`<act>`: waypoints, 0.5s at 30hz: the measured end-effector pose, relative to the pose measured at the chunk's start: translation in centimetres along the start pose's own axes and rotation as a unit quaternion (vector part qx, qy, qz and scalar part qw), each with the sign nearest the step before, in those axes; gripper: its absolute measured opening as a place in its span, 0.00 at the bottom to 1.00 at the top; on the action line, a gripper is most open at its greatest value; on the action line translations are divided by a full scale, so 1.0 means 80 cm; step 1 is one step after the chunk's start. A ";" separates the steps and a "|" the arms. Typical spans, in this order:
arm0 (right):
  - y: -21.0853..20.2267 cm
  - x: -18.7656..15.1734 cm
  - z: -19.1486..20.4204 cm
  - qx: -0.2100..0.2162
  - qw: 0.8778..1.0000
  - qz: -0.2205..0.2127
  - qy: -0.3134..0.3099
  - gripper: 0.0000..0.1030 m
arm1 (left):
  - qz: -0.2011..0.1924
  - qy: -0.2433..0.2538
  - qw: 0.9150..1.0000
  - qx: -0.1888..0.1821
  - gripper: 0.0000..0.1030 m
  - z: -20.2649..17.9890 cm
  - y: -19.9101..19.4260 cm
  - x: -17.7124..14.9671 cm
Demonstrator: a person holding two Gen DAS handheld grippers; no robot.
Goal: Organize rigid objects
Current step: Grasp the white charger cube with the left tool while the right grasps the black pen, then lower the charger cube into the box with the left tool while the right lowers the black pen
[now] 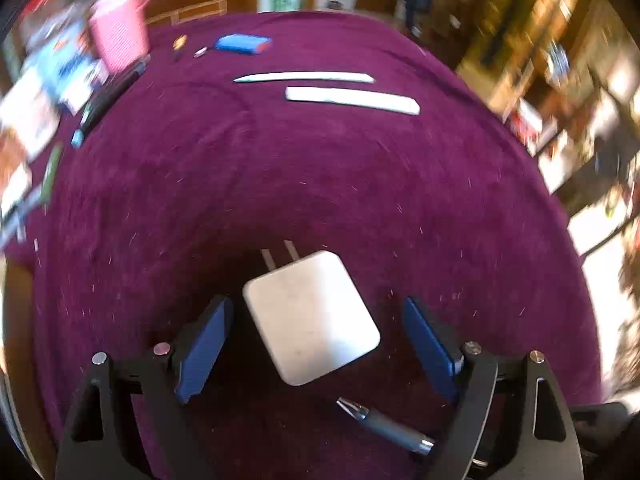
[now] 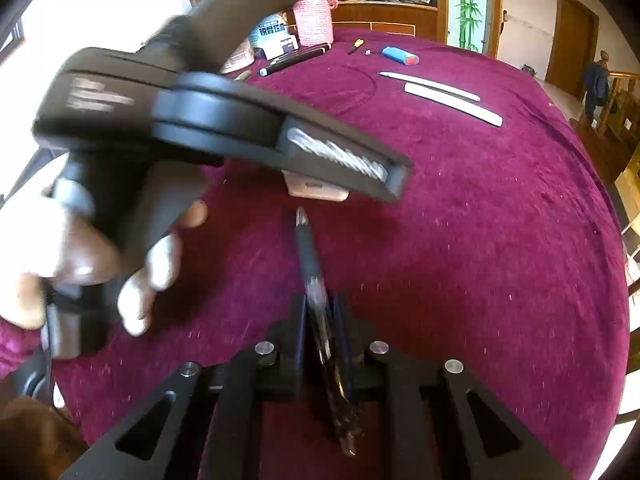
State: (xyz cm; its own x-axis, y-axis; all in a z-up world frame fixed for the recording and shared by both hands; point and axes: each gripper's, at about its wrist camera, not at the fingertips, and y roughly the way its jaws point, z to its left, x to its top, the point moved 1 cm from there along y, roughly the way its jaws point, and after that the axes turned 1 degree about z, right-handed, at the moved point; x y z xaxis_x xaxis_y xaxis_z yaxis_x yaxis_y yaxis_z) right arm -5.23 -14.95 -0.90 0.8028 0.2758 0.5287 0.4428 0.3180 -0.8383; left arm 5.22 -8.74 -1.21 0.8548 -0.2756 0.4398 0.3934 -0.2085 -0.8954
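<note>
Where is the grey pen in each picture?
Left wrist view: the grey pen lies at the bottom, just right of middle, below the white charger.
Right wrist view: the pen is in the middle, clamped in the right gripper, tip pointing up toward the charger.
Shared landmark: the two white strips on the cloth.

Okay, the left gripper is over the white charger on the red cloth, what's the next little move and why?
Probably close the left gripper on the white charger. Its blue pads stand open on either side of the charger without touching it, so a squeeze should grip it. The right gripper is already shut on the pen.
</note>
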 end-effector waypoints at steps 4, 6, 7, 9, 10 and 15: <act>-0.004 -0.005 0.008 -0.018 1.000 0.001 -0.016 0.15 | -0.023 0.011 1.000 -0.003 0.55 0.006 -0.012 -0.010; 0.000 -0.002 0.012 -0.031 0.999 -0.001 -0.020 0.16 | -0.024 -0.012 0.999 -0.020 0.55 0.022 -0.019 -0.014; 0.004 0.002 0.014 -0.036 0.999 -0.002 -0.021 0.16 | -0.025 -0.018 0.999 -0.024 0.55 0.029 -0.021 -0.014; 0.007 0.006 0.020 -0.049 0.998 -0.002 -0.025 0.16 | -0.031 -0.030 0.998 -0.035 0.55 0.040 -0.033 -0.020; 0.010 0.009 0.023 -0.052 0.998 -0.003 -0.027 0.16 | -0.036 -0.035 0.998 -0.040 0.55 0.045 -0.040 -0.024; 0.014 0.017 0.018 -0.037 0.999 -0.003 0.001 0.12 | -0.068 -0.061 0.993 -0.076 0.56 0.071 -0.090 -0.054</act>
State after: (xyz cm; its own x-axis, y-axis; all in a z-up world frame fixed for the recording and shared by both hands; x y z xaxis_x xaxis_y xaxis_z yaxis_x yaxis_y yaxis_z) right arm -4.19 -12.91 -0.93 0.8005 0.2717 0.5341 0.4768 0.2513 -0.8423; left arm 0.60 -0.73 2.97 0.8361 -0.1214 0.5350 0.4595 -0.3778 -0.8038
